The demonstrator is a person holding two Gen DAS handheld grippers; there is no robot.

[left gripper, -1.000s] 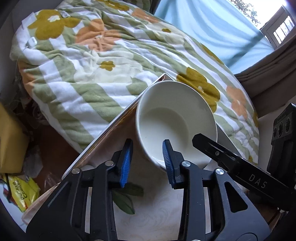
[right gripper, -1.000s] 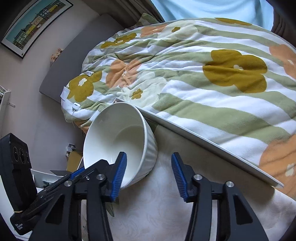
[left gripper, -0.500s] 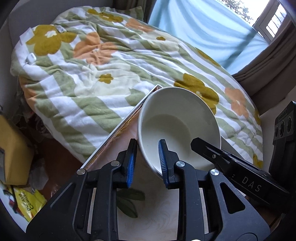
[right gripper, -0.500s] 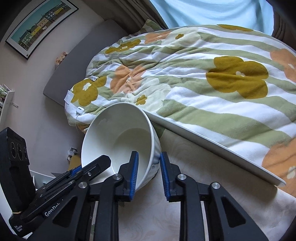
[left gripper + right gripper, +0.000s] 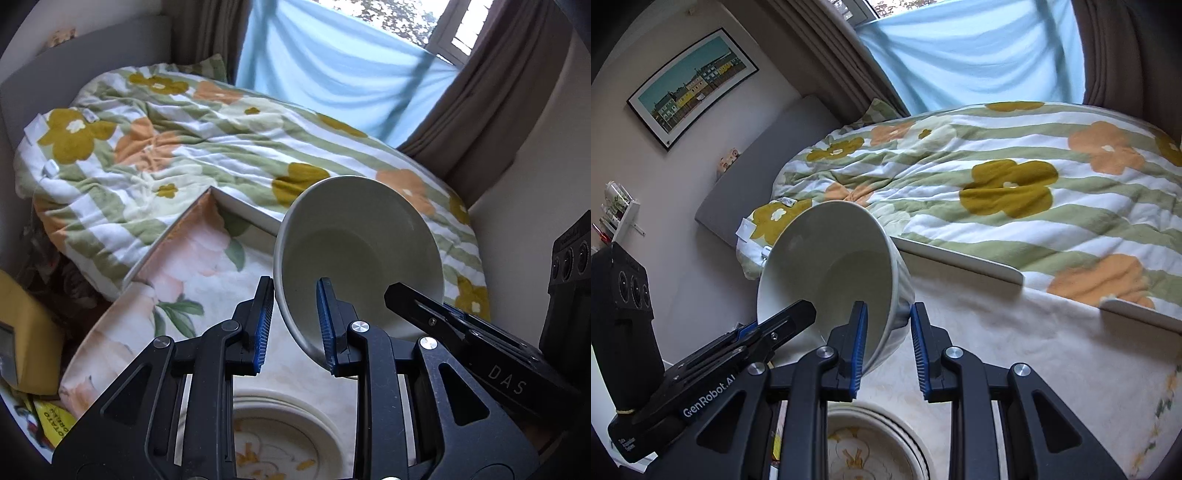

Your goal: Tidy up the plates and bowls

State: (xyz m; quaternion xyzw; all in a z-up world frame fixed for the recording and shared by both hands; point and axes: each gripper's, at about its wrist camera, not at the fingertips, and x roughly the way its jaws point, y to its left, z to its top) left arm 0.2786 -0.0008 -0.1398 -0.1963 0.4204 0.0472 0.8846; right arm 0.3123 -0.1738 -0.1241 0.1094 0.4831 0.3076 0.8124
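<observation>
A white ribbed bowl (image 5: 354, 251) is held tilted in the air above the table, open side toward both cameras. My left gripper (image 5: 293, 325) is shut on its left rim. My right gripper (image 5: 886, 341) is shut on the opposite rim of the bowl (image 5: 831, 273). Each gripper's black body shows in the other's view. Below the bowl, a stack of plates with a yellow flower pattern (image 5: 273, 443) sits on the table, also in the right wrist view (image 5: 871, 446).
The table has a floral cloth (image 5: 192, 266) and a white raised edge (image 5: 964, 258). A bed with a striped flowered duvet (image 5: 1015, 192) lies just beyond it. A yellow box (image 5: 22, 332) and snack packets (image 5: 48, 424) lie at lower left.
Both grippers closed on the bowl's rim, then lifted it off the table and toward me. The plate stack has come into view underneath.
</observation>
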